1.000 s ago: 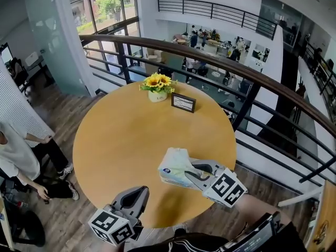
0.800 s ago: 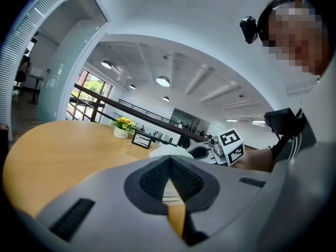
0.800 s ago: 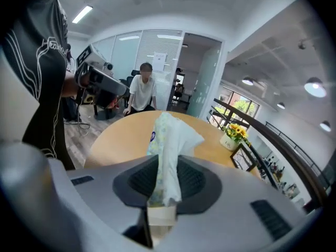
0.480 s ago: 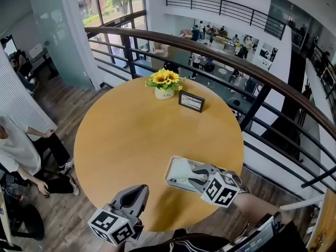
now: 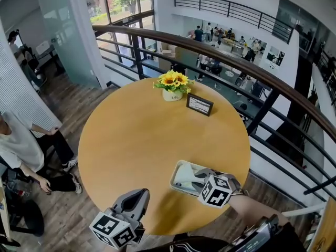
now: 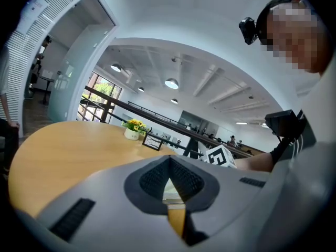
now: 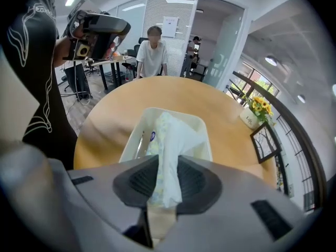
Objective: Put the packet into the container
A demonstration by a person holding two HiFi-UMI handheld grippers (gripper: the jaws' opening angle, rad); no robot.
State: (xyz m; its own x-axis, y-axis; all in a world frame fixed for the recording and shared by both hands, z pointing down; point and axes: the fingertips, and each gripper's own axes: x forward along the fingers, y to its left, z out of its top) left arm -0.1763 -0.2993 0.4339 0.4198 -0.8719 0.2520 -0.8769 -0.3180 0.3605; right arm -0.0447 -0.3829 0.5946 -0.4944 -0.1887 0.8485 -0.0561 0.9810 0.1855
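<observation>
The right gripper [image 5: 196, 176] pinches the packet [image 7: 170, 135] by its crumpled end. The packet sits inside the white container [image 7: 204, 137] on the round table [image 5: 136, 135] — the left gripper [image 5: 137, 196] hangs at the near edge, fingers pressed together, empty.

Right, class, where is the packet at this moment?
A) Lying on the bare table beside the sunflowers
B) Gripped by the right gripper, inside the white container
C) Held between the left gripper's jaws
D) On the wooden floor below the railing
B: the right gripper view shows the right gripper with its jaws pressed on the packet, whose far end sits within the walls of the white container on the table.
</observation>
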